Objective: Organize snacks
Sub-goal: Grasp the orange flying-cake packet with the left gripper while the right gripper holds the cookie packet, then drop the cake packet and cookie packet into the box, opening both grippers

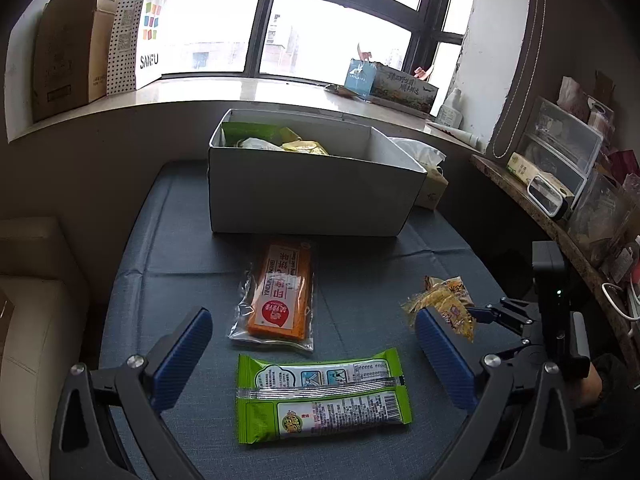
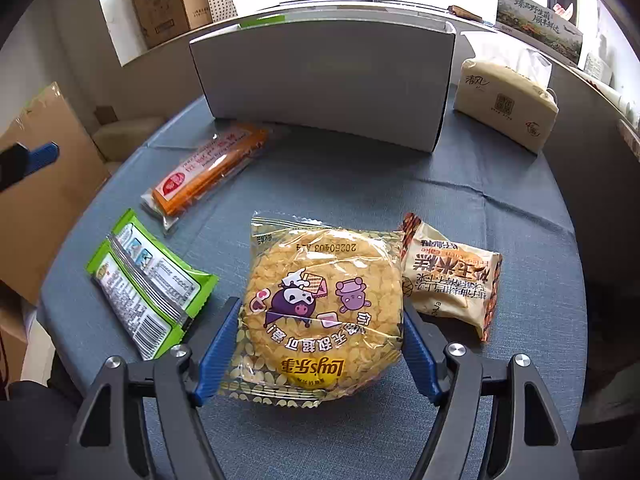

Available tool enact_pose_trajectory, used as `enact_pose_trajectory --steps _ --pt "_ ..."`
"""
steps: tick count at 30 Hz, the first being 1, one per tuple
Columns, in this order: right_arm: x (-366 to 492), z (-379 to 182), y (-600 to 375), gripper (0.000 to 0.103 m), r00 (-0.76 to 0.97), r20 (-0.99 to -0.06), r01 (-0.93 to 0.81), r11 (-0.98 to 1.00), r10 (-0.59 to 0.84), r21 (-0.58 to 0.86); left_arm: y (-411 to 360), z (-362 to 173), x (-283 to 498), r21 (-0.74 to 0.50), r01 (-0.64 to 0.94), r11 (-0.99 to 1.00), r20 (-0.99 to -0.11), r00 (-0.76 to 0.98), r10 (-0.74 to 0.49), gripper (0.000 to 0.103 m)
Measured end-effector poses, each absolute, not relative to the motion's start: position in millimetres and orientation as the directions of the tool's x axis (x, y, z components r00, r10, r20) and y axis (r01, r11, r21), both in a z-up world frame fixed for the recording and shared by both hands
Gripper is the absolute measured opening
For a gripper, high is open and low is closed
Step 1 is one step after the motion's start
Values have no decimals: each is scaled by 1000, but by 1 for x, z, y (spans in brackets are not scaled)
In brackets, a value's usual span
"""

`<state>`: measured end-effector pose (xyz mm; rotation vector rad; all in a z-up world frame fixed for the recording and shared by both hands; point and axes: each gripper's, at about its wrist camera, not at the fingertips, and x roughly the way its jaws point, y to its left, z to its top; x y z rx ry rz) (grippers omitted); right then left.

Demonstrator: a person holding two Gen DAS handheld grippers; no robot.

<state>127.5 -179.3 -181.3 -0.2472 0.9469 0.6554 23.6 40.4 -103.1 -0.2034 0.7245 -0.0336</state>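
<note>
My right gripper [image 2: 320, 354] has its blue pads on both sides of the yellow Lay's packet [image 2: 322, 308], apparently clamped on it around the lower half; I can't tell whether it's lifted or resting on the cloth. Grip sits low on the pack, probably so the free end leads into the box. My left gripper [image 1: 312, 360] hangs wide open and empty over the green wrapper [image 1: 322, 394], which lies crosswise between the fingers, seam side up, so a straight drop-and-close looks workable. Just right of the Lay's packet, touching or nearly so, sits a beige corn cake pack [image 2: 452, 284]; it could get dragged along. The orange wafer pack [image 1: 280, 292] lies far of the green one, long axis pointing at the white box [image 1: 312, 188]. Box stands at the far side, open-topped, with snacks inside at its left end and room at its right. Near wall is tall: loads must clear the rim. A tissue pack [image 2: 506, 106] flanks the box's right. Blue cloth [image 1: 168, 280] between items is open.
</note>
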Motion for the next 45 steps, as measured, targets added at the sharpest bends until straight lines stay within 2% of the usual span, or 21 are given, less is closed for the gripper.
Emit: enact_pose_trajectory --steps 7,13,15,18,23,24,25,27,28,29,33,39,45 --pt "119 -152 -204 79 445 -757 -598 788 478 146 44 -134 87 -167 -43 985 -713 695 -90 103" --pt "108 -125 -219 79 463 -717 -608 776 520 170 45 -166 144 -98 -55 994 -805 592 -47 103" --pt "104 -120 -218 79 468 -707 -617 769 530 169 44 -174 156 -113 -36 993 -820 568 -72 103" --pt "98 -114 -220 79 474 -696 -622 765 539 169 45 -192 171 -71 -73 995 -867 498 -26 103" --pt "94 -113 -223 79 476 -693 -621 765 542 171 36 -202 174 -12 -56 998 -879 477 16 103" --pt "96 -115 -223 79 474 -695 -620 765 541 173 35 -201 173 -8 -60 998 -876 482 22 102" --pt "97 -116 -223 79 472 -697 -620 765 540 173 35 -200 172 -3 -64 998 -873 487 29 96" --pt "96 -117 -223 79 471 -696 -620 765 542 176 35 -193 166 -8 -58 998 -860 510 23 68" --pt "97 -117 -223 79 469 -697 -620 764 543 179 37 -189 163 -15 -53 998 -851 525 15 60" --pt "97 -118 -222 79 470 -697 -618 765 542 178 39 -186 158 -25 -52 998 -840 542 7 58" --pt "98 -119 -223 79 465 -697 -618 764 546 185 51 -172 129 -106 -70 992 -796 603 -42 58" --pt "108 -120 -224 79 477 -674 -595 772 565 226 62 -109 78 -180 -65 982 -646 760 -68 58" --pt "147 -89 -204 79 516 -622 -612 761 589 213 67 -32 98 -197 -11 980 -513 853 -94 58"
